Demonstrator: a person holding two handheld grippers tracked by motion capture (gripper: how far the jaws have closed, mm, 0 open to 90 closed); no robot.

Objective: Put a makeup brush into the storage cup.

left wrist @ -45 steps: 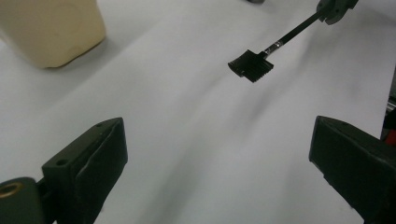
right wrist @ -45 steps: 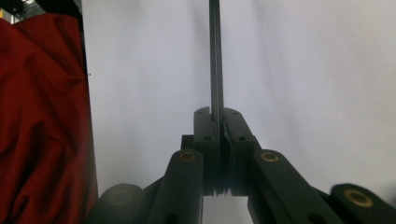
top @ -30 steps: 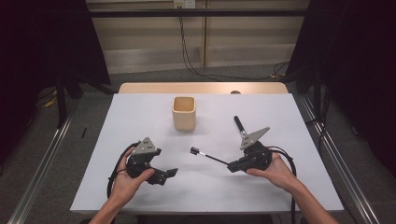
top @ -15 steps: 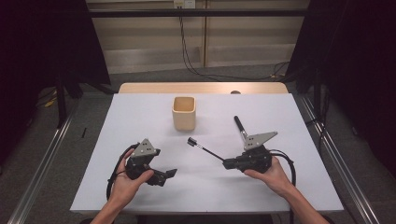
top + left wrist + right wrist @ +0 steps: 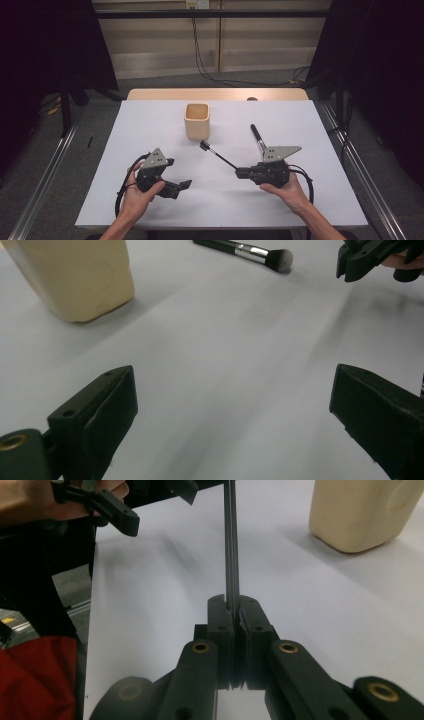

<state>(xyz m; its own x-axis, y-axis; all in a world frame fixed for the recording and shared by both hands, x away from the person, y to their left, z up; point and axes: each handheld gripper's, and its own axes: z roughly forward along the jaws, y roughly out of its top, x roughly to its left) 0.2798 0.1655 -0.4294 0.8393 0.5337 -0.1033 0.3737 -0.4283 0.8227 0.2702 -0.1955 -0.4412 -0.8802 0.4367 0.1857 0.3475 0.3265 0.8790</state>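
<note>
Right gripper view: right gripper (image 5: 234,611) clamps a thin brush (image 5: 231,540) (tip cut off); left gripper (image 5: 235,405) gapes.

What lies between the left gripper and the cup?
Nothing: in the high view, the table is bare between the left gripper and the cup. The left gripper view shows the same bare stretch ahead of its open jaws.

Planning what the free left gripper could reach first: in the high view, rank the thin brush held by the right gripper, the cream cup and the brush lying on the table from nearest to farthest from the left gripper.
1. The thin brush, its tip toward the table's middle, right of the left gripper.
2. The cream cup, farther back, near centre.
3. The lying brush, far right, behind the right gripper.
</note>
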